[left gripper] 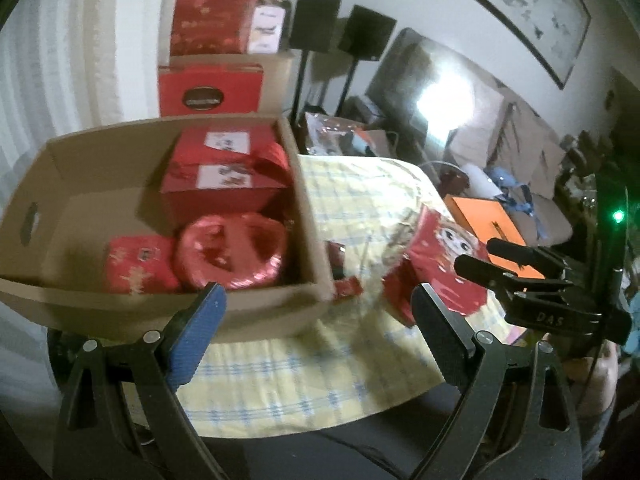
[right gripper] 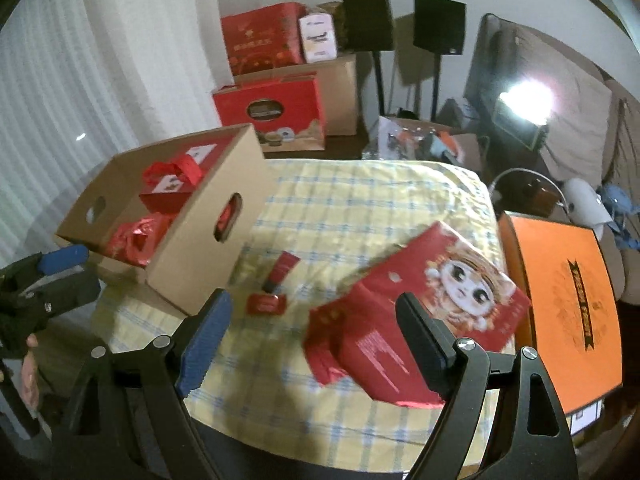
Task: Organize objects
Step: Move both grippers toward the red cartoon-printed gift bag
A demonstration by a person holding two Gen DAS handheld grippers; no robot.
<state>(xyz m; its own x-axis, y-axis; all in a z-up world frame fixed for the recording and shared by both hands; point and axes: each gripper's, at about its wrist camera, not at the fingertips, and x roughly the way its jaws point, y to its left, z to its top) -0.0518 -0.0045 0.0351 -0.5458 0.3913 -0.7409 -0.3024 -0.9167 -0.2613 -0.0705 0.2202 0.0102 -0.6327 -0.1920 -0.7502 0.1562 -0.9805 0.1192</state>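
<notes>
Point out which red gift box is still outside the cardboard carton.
The big flat red box with the cartoon face, lying on the checked cloth; the other red boxes sit inside the brown cardboard carton.

Two wrist fisheyes angled down, near; shared checked tablecloth (left gripper: 280,380), cardboard box (right gripper: 192,256).

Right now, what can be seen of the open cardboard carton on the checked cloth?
The cardboard carton is plain brown corrugated board, open-topped, with oval handle cutouts in its walls. It sits on the yellow checked cloth at the table's left end. Inside lie red gift boxes, one with a red ribbon handle, and a shiny red foil bundle. Neither pair of jaws touches it; a small red tube lies beside it.
</notes>
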